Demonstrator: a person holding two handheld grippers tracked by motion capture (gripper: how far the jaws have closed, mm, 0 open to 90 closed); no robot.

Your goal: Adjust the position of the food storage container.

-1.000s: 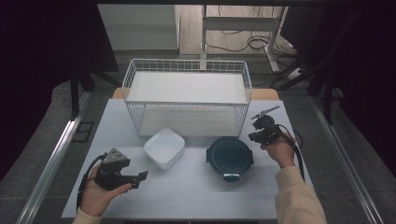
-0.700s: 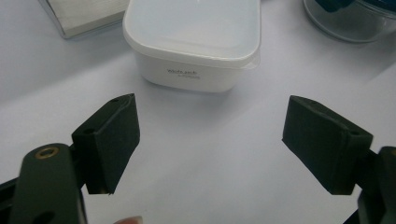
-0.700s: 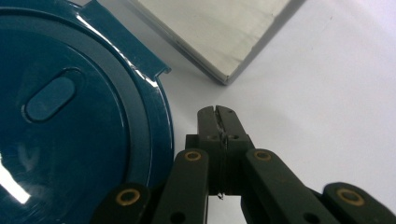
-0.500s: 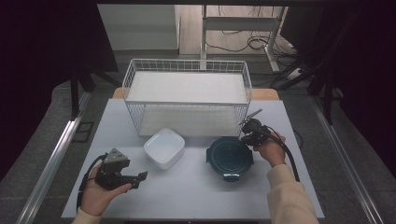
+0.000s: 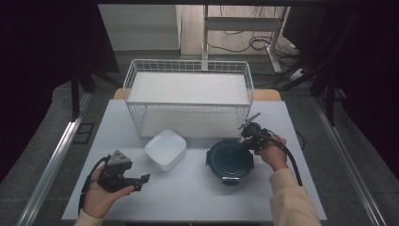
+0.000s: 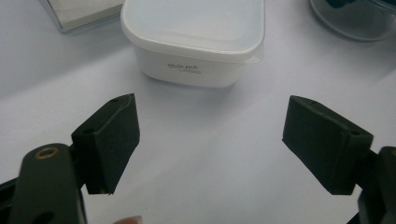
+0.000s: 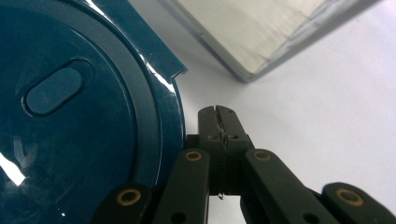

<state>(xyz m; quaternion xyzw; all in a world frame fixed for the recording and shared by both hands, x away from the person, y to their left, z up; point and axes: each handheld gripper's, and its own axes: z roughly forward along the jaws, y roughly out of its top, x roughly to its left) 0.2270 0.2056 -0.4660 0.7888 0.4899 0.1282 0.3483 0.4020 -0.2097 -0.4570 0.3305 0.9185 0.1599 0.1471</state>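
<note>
I keep my right gripper closed, empty, beside the round dark-teal plastic lidded container mid-table for a nudge, left gripper open facing the square white plastic tub.

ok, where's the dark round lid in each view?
High view: lid right of centre, front of the basket.
Left gripper view: top right corner.
Right gripper view: left half, beside the shut right claw.
Shared landmark: basket base.
</note>
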